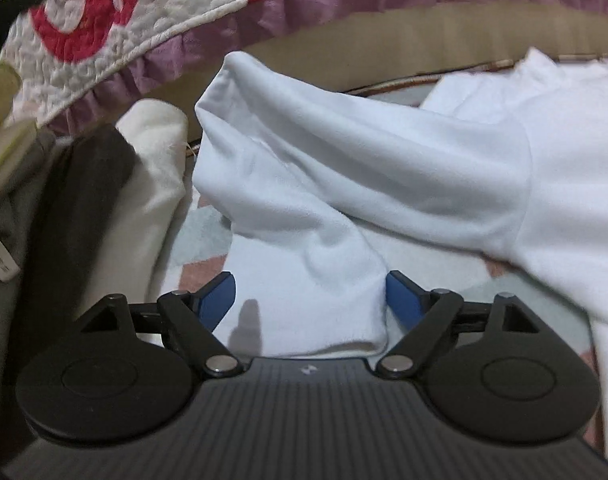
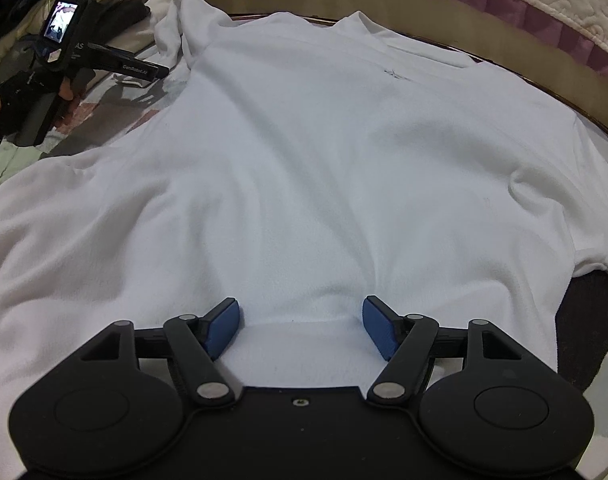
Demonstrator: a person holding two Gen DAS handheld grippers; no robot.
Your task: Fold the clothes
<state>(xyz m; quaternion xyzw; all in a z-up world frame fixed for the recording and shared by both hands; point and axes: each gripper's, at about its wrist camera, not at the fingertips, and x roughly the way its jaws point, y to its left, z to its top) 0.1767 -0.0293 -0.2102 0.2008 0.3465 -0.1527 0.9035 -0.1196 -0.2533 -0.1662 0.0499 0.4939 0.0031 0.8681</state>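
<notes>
The white sweatshirt (image 2: 304, 168) is lying spread flat on the patterned mat (image 2: 115, 96), beside the quilted bedspread (image 1: 151, 24). Its left sleeve (image 1: 324, 184) is lying bent between the released jaws of the left gripper (image 1: 310, 300). The right gripper (image 2: 301, 330) is hovering released over the near hem.

Quilted red-patterned bedspread (image 1: 103, 36) — purple ruffle (image 1: 207, 44); patterned rug (image 1: 207, 240).

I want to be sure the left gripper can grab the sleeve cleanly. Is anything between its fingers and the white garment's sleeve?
Nothing visible is. The left gripper is open, and the cuff end of the white sleeve already lies between its blue pads, with no other item in the gap.
</notes>
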